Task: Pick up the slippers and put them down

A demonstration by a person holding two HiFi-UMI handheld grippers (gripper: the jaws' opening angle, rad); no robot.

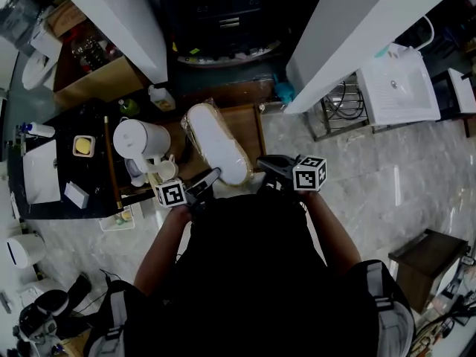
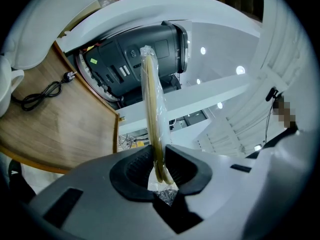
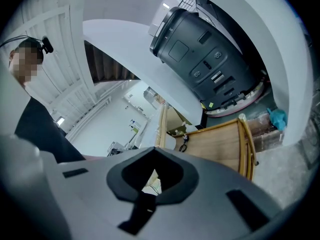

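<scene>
Plastic-wrapped slippers (image 1: 216, 143) are clamped by one thin edge in left gripper (image 2: 159, 156); right gripper (image 3: 152, 176) pinches likewise. Slick wrap could slip free.

We see the plastic-wrapped pair of pale flat slippers (image 1: 216, 146) above the brown wooden table (image 1: 251, 123). Their near end sits between the left gripper (image 1: 210, 178) and the right gripper (image 1: 262, 163), each clamped on it. Just left of the slippers stands the white plastic jug (image 1: 137, 140). Further left lies the black counter (image 1: 67, 125), with the white rectangular sink (image 1: 41, 171) in it. Behind the table sits the dark grey machine (image 1: 223, 21). The white ceramic washbasin (image 1: 394, 88) lies far right, and the dark wooden stool (image 1: 428, 262) is nearer us on the right.
</scene>
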